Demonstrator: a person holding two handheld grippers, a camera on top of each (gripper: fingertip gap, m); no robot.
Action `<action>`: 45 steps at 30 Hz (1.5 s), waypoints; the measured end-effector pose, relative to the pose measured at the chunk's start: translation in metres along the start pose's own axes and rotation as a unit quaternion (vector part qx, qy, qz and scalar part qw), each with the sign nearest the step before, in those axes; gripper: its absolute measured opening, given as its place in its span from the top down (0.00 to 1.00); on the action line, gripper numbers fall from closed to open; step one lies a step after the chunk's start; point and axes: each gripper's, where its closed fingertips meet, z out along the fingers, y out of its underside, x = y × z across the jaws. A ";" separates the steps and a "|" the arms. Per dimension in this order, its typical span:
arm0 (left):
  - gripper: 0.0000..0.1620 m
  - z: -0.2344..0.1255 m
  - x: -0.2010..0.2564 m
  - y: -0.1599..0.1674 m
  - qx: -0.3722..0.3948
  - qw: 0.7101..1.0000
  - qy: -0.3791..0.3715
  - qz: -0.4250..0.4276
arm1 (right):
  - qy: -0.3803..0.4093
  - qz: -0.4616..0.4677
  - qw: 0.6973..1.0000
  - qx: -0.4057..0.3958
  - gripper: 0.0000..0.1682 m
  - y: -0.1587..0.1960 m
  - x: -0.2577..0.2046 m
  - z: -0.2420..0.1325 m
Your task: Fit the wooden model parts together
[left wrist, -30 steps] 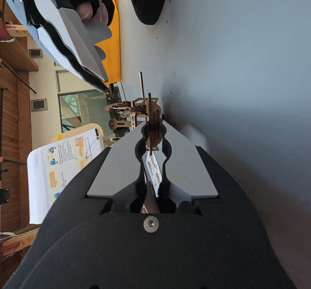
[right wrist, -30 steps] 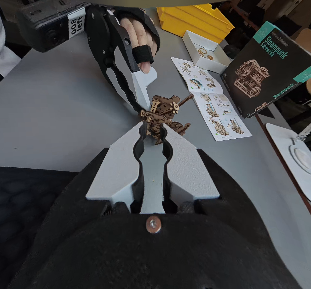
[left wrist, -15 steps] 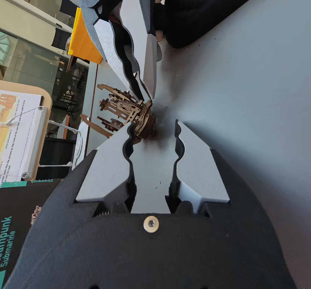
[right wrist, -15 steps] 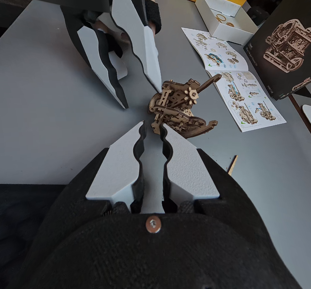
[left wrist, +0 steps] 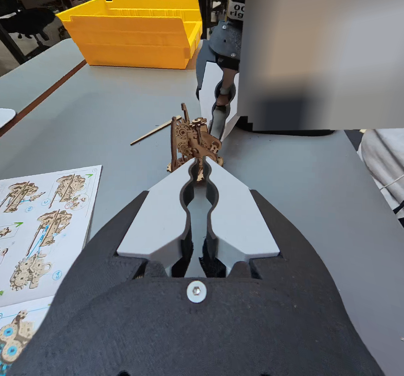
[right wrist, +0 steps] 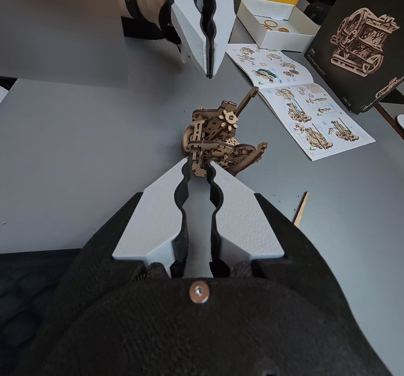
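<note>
Your instruction booklet (left wrist: pixel 43 223) lies flat at the left of the grey table (left wrist: pixel 109 113), the yellow bin (left wrist: pixel 135 32) behind it and a thin wooden stick (left wrist: pixel 153 132) nearer the middle. The wooden model (left wrist: pixel 192 142) stands mid-table. Your left claw (left wrist: pixel 199 161) has its fingers nearly together, empty, clear of the model. Your right claw (right wrist: pixel 197 164) pinches the model's lower tab.
</note>
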 end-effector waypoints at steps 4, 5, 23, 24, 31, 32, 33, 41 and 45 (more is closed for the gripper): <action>1.00 0.009 0.001 0.001 -0.036 0.998 0.046 -0.016 | -0.014 0.021 1.000 0.010 0.94 -0.002 0.000 -0.001; 0.98 0.012 -0.002 0.004 -0.048 0.998 0.040 -0.009 | -0.016 0.023 1.000 0.012 0.94 -0.002 -0.001 -0.001; 0.94 0.017 -0.004 0.018 -0.050 0.987 0.083 -0.131 | -0.039 0.247 0.968 -0.026 0.95 -0.009 -0.003 0.006; 0.94 0.016 -0.005 0.019 -0.048 0.987 0.081 -0.133 | -0.032 0.252 0.967 -0.027 0.95 -0.008 -0.002 0.007; 0.93 0.013 -0.009 0.021 -0.040 0.986 0.077 -0.144 | -0.020 0.273 0.962 0.016 0.98 -0.019 0.002 0.005; 0.92 0.012 -0.010 0.022 -0.038 0.986 0.077 -0.146 | -0.018 0.270 0.963 0.020 0.98 -0.021 0.002 0.005; 0.92 0.012 -0.010 0.022 -0.038 0.986 0.076 -0.146 | -0.017 0.263 0.964 0.021 0.98 -0.022 0.000 0.005; 0.89 0.006 -0.009 0.029 -0.052 0.987 0.085 -0.128 | 0.046 0.216 0.975 0.004 0.98 -0.025 -0.003 0.012; 0.89 0.005 -0.001 0.032 -0.054 0.987 0.106 -0.107 | 0.088 0.109 0.990 -0.007 0.95 -0.026 0.000 0.010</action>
